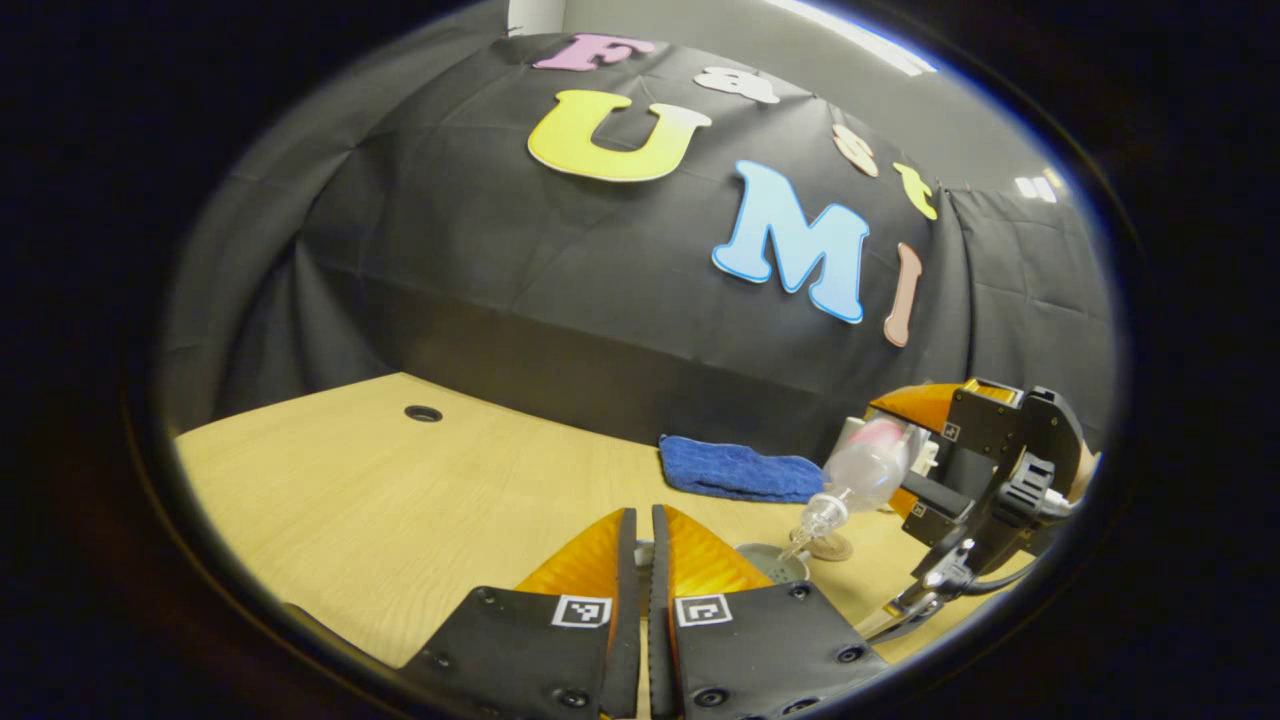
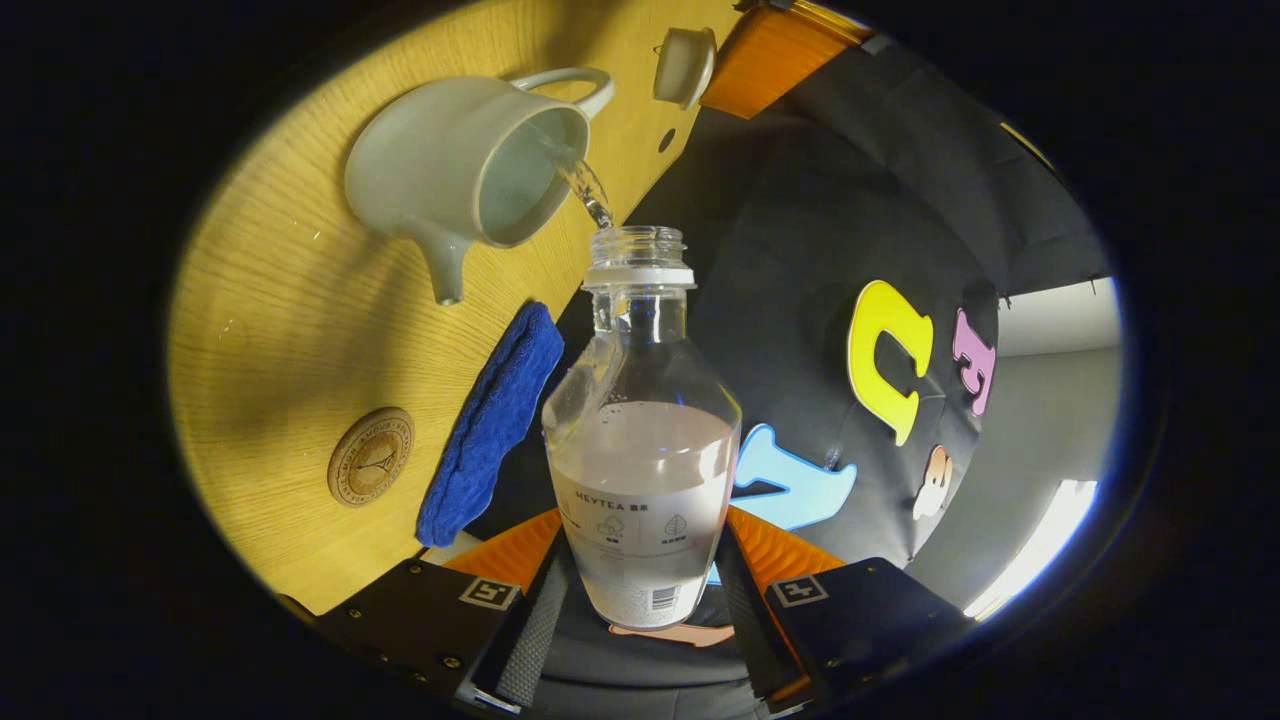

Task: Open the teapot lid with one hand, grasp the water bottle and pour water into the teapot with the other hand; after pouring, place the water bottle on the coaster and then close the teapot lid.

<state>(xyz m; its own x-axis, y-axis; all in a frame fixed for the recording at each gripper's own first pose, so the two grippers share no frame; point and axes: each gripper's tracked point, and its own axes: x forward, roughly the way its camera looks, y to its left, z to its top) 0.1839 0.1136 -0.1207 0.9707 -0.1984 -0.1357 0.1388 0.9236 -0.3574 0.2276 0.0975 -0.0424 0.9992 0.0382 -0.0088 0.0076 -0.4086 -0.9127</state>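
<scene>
Water bottle (image 2: 640,440) is tipped over the teapot (image 2: 460,170), clamped at its lower body between both fingers of your right tool (image 2: 640,610). A thin stream leaves the open neck and falls into the teapot's open mouth, close to the rim on the handle side. The teapot stands on the wooden counter (image 2: 270,330), spout pointing toward the blue cloth (image 2: 490,420), with the round coaster (image 2: 370,456) lying well apart from it, beyond the cloth's near end.

Your left tool (image 1: 641,545) has its fingers nearly together, and the right gripper view shows the lid (image 2: 684,65) held at its tip, off to the handle side of the teapot. I judge them clamped on the lid's knob, though the contact itself is hidden.

To pour well, keep the stream nearer the middle of the opening; it enters close to the edge now, and a small drift could spill onto the counter. Hold the tilt steady rather than steepening it, since the bottle looks about half full and a sharper angle would likely surge. Keep the lid clear of the stream.

The bottle's long axis runs from base in the tool to neck, and the neck points down toward the teapot's mouth, as the left gripper view shows the water bottle (image 1: 860,475) slanting downward.
</scene>
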